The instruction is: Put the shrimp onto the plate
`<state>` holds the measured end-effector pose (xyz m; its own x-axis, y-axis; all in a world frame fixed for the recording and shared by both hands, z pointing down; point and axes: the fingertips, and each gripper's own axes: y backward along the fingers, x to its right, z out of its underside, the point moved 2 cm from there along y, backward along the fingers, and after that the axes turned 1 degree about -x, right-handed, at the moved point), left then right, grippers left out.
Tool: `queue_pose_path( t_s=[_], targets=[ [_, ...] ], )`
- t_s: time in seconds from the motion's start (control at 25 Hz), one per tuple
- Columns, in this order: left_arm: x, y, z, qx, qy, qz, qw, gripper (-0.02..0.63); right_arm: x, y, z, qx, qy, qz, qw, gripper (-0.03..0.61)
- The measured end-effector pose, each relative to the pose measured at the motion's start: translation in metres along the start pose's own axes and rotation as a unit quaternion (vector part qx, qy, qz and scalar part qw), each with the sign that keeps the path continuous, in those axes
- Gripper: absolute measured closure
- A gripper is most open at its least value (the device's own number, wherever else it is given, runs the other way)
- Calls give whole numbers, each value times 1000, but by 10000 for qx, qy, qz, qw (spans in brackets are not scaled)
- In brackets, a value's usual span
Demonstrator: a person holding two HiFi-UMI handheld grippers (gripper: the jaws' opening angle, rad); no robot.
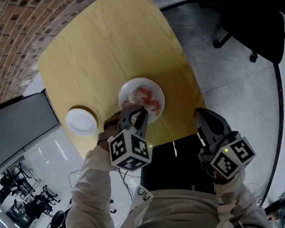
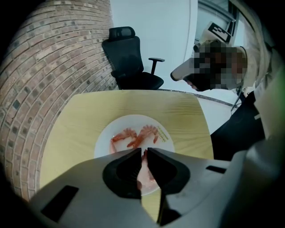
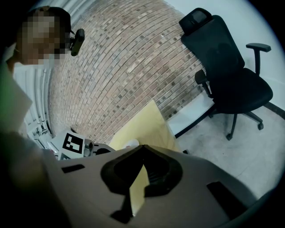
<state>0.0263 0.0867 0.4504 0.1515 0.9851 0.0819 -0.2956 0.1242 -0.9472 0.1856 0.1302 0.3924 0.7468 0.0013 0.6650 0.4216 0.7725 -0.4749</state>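
Held shrimp [image 2: 142, 168]: pale pink, with a redder bit up by the fingertips. It fills the narrow slot between the fingers of the left gripper [image 2: 143, 151], and most of its body is hidden by them.
Left fingers [image 2: 124, 169]: nearly together and clamped on the held shrimp, pointing steeply down.
Where the held shrimp is: over the plate's near part, with white plate showing past the fingertips on both sides. I cannot tell whether it touches the plate.
Plate [image 2: 106, 136]: round and white, lying flat on the tabletop directly beyond and below the left fingertips.
Loose shrimp [image 2: 147, 133]: two curled orange-pink ones lie on the plate just beyond the left fingertips, side by side with their tails fanned.
What stands in the way: the left fingers cover the plate's near half in the left gripper view. In the head view the left gripper [image 1: 136, 114] overlaps the plate's [image 1: 125, 90] near rim.
Small dish [image 1: 81, 121]: white and round, to the left of the left fingers, apart from the plate and near the tabletop's edge.
Tabletop [image 1: 110, 44]: pale yellow wood grain with rounded corners.
Right gripper [image 3: 142, 148]: its fingers are closed tip to tip with nothing between them. In the head view the right gripper [image 1: 202, 114] sits at the tabletop's near edge, well to the right of the plate.
Office chair [image 3: 222, 62]: black, on the grey floor far beyond the right fingers.
Brick wall [image 1: 9, 33]: curved, behind the tabletop.
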Motion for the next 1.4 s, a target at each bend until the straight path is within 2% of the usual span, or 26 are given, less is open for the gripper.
queue_pose_path(
  t_s=[0.56,1.04,1.4],
  targets=[
    [0,-3,-2,158,179,-42,9997,563,-1,0,1,2,28,11,10000,554],
    [-7,3,-2,510,299,-126,9982,561,-21,-11,2,11,159,41,9999,554],
    [-20,29,14,924,781,-117,9926,563,-52,-25,-3,12,409,55,9991,554]
  ],
)
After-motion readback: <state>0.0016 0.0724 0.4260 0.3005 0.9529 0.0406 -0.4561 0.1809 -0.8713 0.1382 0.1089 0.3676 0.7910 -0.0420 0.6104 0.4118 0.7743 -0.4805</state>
